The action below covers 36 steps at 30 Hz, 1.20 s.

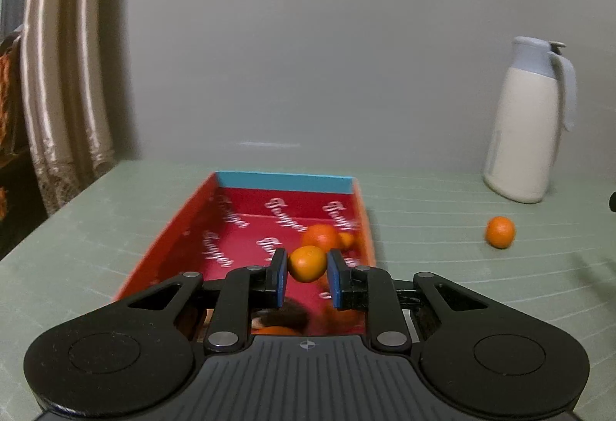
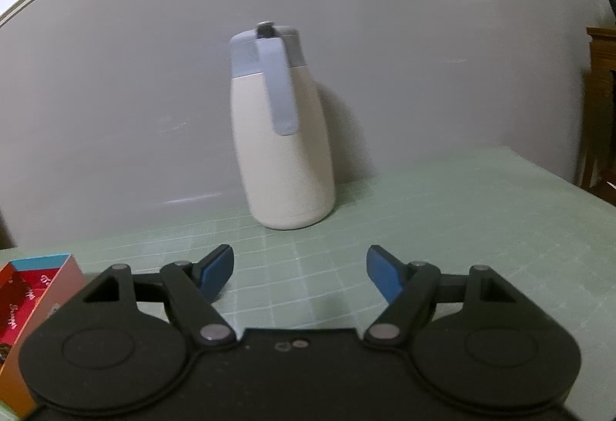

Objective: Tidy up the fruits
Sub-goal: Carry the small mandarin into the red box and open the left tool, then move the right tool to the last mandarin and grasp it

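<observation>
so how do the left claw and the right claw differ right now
The left claw has its blue pads closed on a small round orange fruit; the right claw is spread wide and holds nothing. The left claw sits over the red cardboard box with other oranges inside; the right claw faces the cream thermos jug with the grey-blue lid over the green gridded mat. Both have black arms and blue pads.

Left wrist view faces box closely — right faces jug; both shared.
</observation>
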Each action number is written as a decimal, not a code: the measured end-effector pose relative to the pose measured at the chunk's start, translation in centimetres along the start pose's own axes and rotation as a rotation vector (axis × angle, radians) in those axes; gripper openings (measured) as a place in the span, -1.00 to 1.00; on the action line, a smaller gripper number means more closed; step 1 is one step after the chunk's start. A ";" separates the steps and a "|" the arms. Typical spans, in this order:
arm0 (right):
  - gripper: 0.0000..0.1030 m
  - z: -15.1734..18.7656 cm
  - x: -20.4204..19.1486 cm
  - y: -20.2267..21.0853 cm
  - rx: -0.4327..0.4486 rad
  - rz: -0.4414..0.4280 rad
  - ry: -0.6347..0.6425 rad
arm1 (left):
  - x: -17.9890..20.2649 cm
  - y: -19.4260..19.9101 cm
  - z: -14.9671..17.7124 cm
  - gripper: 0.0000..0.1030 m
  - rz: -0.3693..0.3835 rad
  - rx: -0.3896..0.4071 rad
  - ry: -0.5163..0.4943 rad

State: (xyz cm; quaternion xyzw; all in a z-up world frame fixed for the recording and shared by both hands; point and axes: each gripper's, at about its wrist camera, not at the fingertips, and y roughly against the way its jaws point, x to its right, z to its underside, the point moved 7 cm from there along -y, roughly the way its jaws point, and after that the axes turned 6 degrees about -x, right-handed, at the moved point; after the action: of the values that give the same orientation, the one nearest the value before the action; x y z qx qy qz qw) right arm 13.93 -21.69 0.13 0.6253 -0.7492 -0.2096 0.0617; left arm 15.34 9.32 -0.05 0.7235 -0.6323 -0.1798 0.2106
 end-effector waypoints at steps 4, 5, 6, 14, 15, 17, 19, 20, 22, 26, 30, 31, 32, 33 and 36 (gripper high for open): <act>0.47 0.1 -2.1 -0.2 -0.003 -0.023 0.012 | -1.8 -0.3 0.3 -0.57 -0.023 -0.006 0.010; 0.47 0.1 -2.6 -0.3 -0.003 -0.029 0.016 | -2.2 -0.4 0.4 -0.57 -0.029 -0.009 0.013; 0.47 0.2 -3.1 -0.3 -0.003 -0.036 0.020 | -2.7 -0.5 0.4 -0.57 -0.034 -0.010 0.018; 0.47 0.7 -6.4 -0.9 -0.010 -0.066 0.059 | -6.1 -1.6 1.1 -0.57 -0.071 -0.034 0.049; 0.47 0.8 -6.6 -0.9 -0.011 -0.068 0.062 | -6.5 -1.7 1.1 -0.57 -0.074 -0.038 0.056; 0.47 1.0 -7.2 -1.1 -0.011 -0.069 0.071 | -6.9 -1.9 1.2 -0.57 -0.081 -0.039 0.063; 0.47 1.2 -7.7 -1.2 -0.013 -0.071 0.078 | -7.2 -2.1 1.2 -0.57 -0.082 -0.044 0.071; 0.47 1.3 -7.9 -1.3 -0.013 -0.071 0.082 | -7.3 -2.1 1.2 -0.57 -0.082 -0.041 0.072; 0.47 1.3 -8.0 -1.5 -0.016 -0.071 0.086 | -7.5 -2.0 1.1 -0.57 -0.092 -0.032 0.076; 0.47 1.4 -8.1 -1.6 -0.016 -0.069 0.085 | -7.3 -2.0 1.2 -0.18 -0.080 -0.037 0.074; 0.47 1.4 -8.0 -1.6 -0.018 -0.065 0.086 | -6.6 -1.4 0.9 0.34 -0.090 -0.003 0.051; 0.47 1.4 -7.9 -1.7 -0.017 -0.064 0.085 | -6.4 -1.5 0.9 0.35 -0.087 -0.004 0.044; 0.47 1.3 -7.8 -1.7 -0.017 -0.063 0.082 | -6.2 -1.4 0.9 0.35 -0.083 -0.007 0.044; 0.47 1.3 -7.7 -1.7 -0.017 -0.063 0.080 | -6.1 -1.4 0.9 0.35 -0.082 -0.006 0.044; 0.47 1.3 -7.4 -1.7 -0.019 -0.060 0.082 | -5.9 -1.2 0.8 0.36 -0.086 -0.002 0.039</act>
State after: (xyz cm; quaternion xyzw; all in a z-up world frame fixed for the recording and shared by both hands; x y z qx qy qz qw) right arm 16.54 -14.47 -0.48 0.6549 -0.7250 -0.1926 0.0920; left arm 15.14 15.28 -1.44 0.7531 -0.5965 -0.1751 0.2155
